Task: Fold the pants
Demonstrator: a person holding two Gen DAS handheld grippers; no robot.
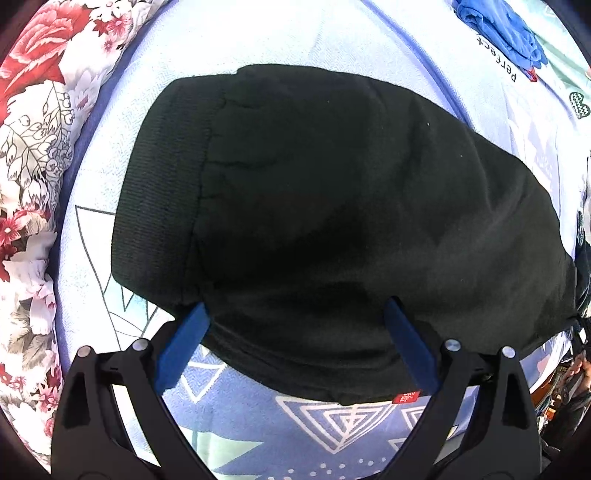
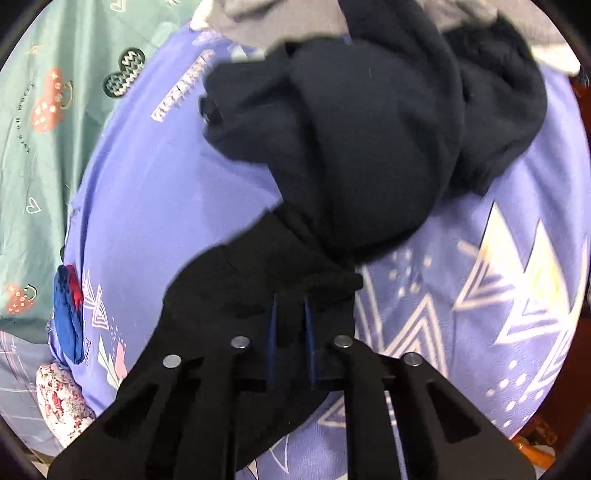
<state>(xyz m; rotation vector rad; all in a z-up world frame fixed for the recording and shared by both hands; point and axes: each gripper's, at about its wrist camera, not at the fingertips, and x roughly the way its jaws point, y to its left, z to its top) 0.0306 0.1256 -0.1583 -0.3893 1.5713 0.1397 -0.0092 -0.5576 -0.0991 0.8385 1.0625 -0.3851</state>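
The black pants (image 1: 332,206) lie flat on a lilac patterned bedsheet (image 1: 258,424) in the left wrist view, with the ribbed waistband (image 1: 159,199) at the left. My left gripper (image 1: 297,310) is open, its blue fingers spread just above the near edge of the pants, holding nothing. In the right wrist view my right gripper (image 2: 290,306) is shut on a bunched part of the black pants (image 2: 258,280). Beyond it lies a heap of dark navy clothing (image 2: 376,147) touching the held cloth.
A floral quilt (image 1: 33,147) runs along the left edge of the bed. A blue garment (image 1: 502,33) lies at the far right, also visible in the right wrist view (image 2: 68,317). A green patterned sheet (image 2: 44,147) and grey cloth (image 2: 258,22) border the bedsheet (image 2: 166,206).
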